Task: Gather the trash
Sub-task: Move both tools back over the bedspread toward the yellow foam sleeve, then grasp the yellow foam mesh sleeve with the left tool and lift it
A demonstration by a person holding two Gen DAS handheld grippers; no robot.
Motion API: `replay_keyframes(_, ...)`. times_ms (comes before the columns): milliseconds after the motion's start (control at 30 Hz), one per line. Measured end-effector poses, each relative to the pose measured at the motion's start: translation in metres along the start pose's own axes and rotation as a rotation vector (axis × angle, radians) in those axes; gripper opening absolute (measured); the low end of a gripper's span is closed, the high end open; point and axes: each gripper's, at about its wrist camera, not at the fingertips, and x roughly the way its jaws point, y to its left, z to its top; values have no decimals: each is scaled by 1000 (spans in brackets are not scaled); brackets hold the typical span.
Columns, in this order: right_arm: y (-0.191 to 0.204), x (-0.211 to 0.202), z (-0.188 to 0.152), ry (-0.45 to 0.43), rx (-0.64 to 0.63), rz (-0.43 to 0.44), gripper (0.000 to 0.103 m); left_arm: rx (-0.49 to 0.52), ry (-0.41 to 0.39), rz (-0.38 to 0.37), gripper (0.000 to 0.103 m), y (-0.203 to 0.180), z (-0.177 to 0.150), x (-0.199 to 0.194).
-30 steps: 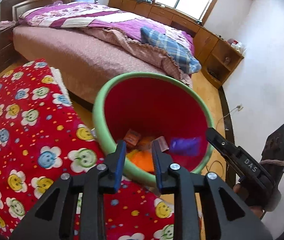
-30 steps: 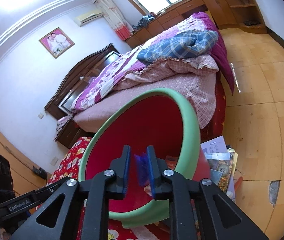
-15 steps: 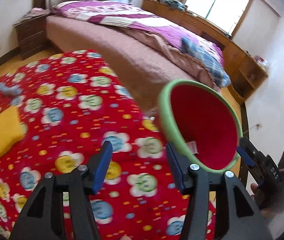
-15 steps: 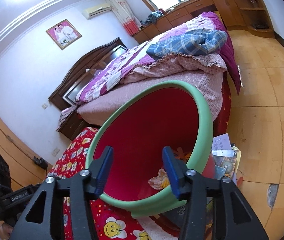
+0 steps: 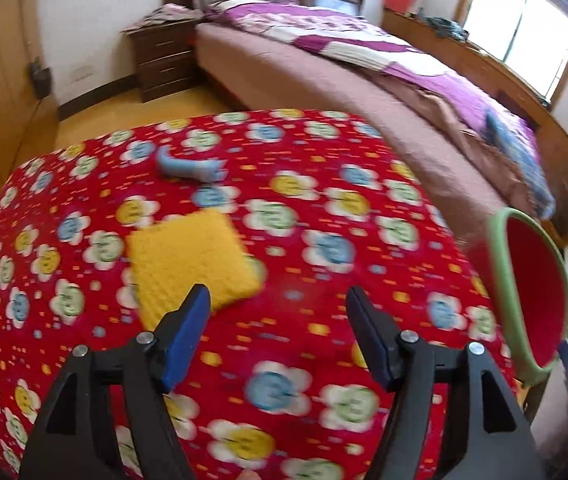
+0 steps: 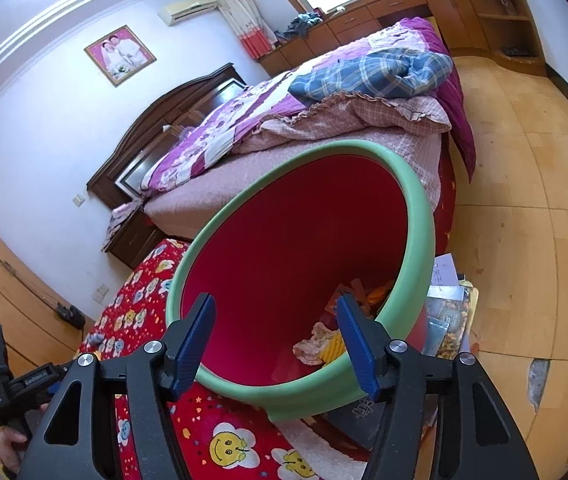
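A red bin with a green rim (image 6: pixel 415 216) stands beside the red flowered table (image 5: pixel 303 240); it also shows at the right edge of the left wrist view (image 5: pixel 503 264). Several wrappers (image 6: pixel 323 344) lie in its bottom. My right gripper (image 6: pixel 276 340) is open and empty over the bin's mouth. My left gripper (image 5: pixel 278 328) is open and empty above the table, just right of a yellow cloth (image 5: pixel 188 256). A small blue-grey piece of trash (image 5: pixel 190 168) lies farther back on the table.
A large bed (image 5: pixel 363 68) with purple bedding stands behind the table, a dark nightstand (image 5: pixel 164 56) at its head. Papers and magazines (image 6: pixel 447 308) lie on the wooden floor (image 6: pixel 523 200) beside the bin. Wooden cabinets (image 6: pixel 403 12) line the window wall.
Both grippers opened. The right one let go of a purple-blue wrapper over the bin. The left gripper swung left from the bin, over the table toward the yellow cloth.
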Motion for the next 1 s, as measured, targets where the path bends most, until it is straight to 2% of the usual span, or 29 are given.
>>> replay_keyframes(67,3,1,-1,-1,-12,-6,66,-23,7,20,77,15,3,7)
replay_keyframes(267,9,4,-5,10,-36,-24,67,-48,18,81,82,38,8,29)
replay_keyframes(333,10,5,-6,10,-34,-21,76,-50,24,94,82,43,8,35)
replay_keyframes(367,10,5,-6,6,-34,-18,80,-53,27,96,83,44,8,37)
replay_keyframes(533,19,4,-4,0,-58,-34,80,-108,28,49,87,51,6,45)
replay_keyframes(700,32,4,-2,-5,-87,-28,80,-99,23,74,86,45,5,46)
replay_keyframes(833,51,5,2,-2,-138,-11,82,-82,9,44,69,40,1,42)
replay_keyframes(900,62,7,3,3,-171,-3,83,-68,0,13,57,40,-1,38)
replay_keyframes(967,77,11,4,22,-210,7,83,-74,4,-42,36,42,-1,35)
replay_keyframes(1000,82,13,3,33,-223,16,84,-79,4,-67,31,46,-3,33)
